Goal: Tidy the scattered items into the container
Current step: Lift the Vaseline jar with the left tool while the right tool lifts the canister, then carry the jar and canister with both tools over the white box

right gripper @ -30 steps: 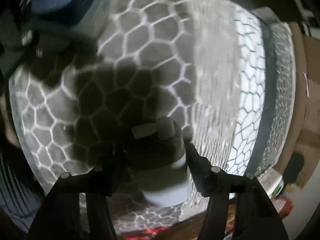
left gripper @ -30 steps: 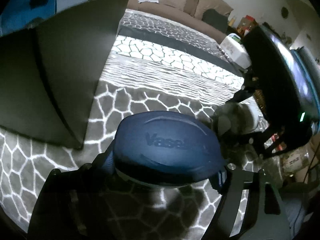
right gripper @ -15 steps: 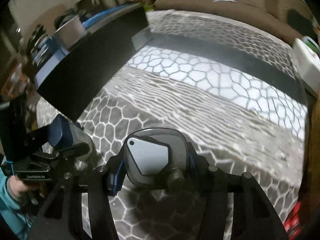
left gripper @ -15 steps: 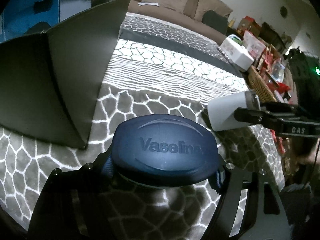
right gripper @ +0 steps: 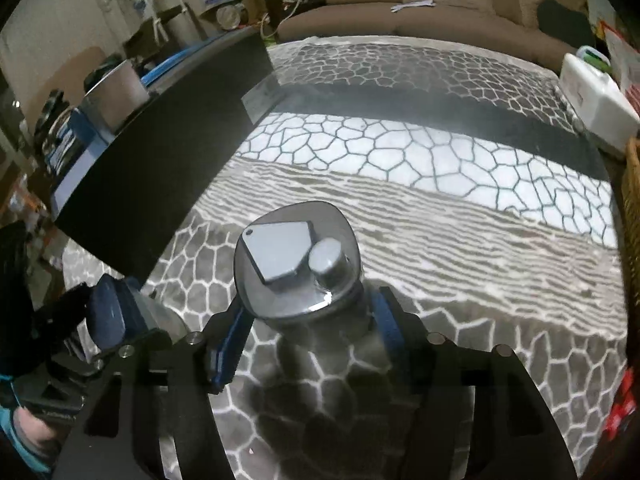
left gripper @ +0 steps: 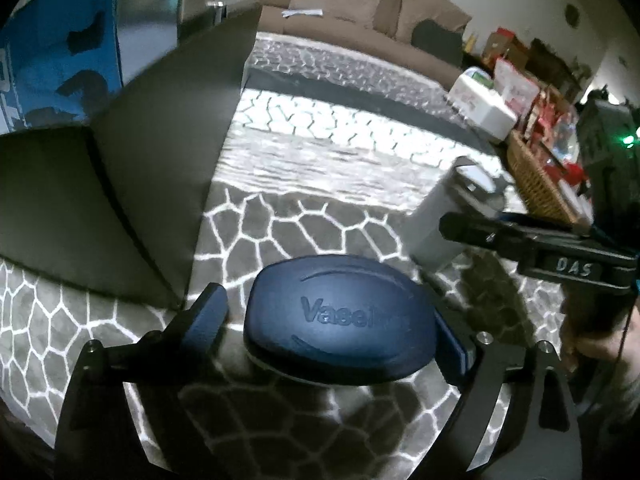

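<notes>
A dark blue Vaseline jar (left gripper: pixel 340 320) stands on the patterned rug between the fingers of my left gripper (left gripper: pixel 332 328). Its jaws are opening: the left finger (left gripper: pixel 212 312) stands clear of the jar with rug showing in the gap. A white bottle with a grey cap (right gripper: pixel 296 256) stands upright between the fingers of my right gripper (right gripper: pixel 308 332). Those jaws are opening too, with a thin gap at the left pad. The same bottle (left gripper: pixel 440 216) shows to the right of the jar. The dark fabric container (left gripper: pixel 120 200) stands open at the left, just behind the jar.
A wicker basket (left gripper: pixel 536 188) full of packets and a white box (left gripper: pixel 484 104) line the rug's right edge. A brown sofa (left gripper: pixel 360 8) runs along the far side. A blue board (left gripper: pixel 60 60) leans behind the container. A hand (left gripper: pixel 592 352) holds the right gripper.
The right gripper rolled upright, bringing the bottle from lying sideways to standing on the rug beside the jar. The left jaws spread off the jar. The right jaws have eased off the bottle.
</notes>
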The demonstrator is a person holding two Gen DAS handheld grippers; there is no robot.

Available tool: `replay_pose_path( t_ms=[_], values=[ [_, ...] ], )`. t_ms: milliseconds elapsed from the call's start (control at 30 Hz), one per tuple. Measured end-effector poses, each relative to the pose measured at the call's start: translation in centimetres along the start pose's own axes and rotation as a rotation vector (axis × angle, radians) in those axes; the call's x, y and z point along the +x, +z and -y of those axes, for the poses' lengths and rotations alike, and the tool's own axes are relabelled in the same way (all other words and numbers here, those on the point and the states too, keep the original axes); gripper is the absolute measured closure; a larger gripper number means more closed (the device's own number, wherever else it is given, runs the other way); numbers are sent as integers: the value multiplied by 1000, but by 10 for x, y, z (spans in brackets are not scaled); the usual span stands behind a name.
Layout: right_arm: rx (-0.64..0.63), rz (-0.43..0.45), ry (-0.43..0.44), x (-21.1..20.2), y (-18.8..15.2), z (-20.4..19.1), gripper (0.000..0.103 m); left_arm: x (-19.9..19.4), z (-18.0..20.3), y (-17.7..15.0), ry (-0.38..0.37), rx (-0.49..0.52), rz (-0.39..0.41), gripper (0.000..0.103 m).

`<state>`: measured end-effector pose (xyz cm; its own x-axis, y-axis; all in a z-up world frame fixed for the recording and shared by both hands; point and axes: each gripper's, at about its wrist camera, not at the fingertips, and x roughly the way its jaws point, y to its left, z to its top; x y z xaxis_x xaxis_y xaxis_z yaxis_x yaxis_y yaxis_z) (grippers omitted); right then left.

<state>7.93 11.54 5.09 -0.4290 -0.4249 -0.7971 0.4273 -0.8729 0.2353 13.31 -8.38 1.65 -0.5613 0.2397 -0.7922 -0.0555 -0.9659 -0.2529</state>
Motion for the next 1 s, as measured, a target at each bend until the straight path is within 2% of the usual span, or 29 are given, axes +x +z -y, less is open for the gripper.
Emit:
replay_pose_path(
  t_ms=[100,167,233,333,467,600,800,1000],
  values=[
    [25,13,17,3,-1,2,40,6,-2,-5,-8,-10,-9,12],
    [23,22,12,4,0,0,38,7,-2,-8,-9,-11,-1,17],
    [16,35,3,5,1,-2,38,7,0,-8,-25,-2,4,28],
    [29,68,-5,5,-1,-1,41,6,5,-8,-5,19,10,29],
    [58,100,-21,-2,-2,1,45,1,-1,-6,-27,-9,7,30],
    [33,98,-26,-13,2,-6,47,-7,-6,-1,-51,-37,4,34],
    [-3,105,-16,-31,9,-19,47,-26,-6,5,-59,-27,21,34],
    [-45,125,-19,-51,11,-41,47,-57,-8,9,-77,-20,62,34]
  ],
)
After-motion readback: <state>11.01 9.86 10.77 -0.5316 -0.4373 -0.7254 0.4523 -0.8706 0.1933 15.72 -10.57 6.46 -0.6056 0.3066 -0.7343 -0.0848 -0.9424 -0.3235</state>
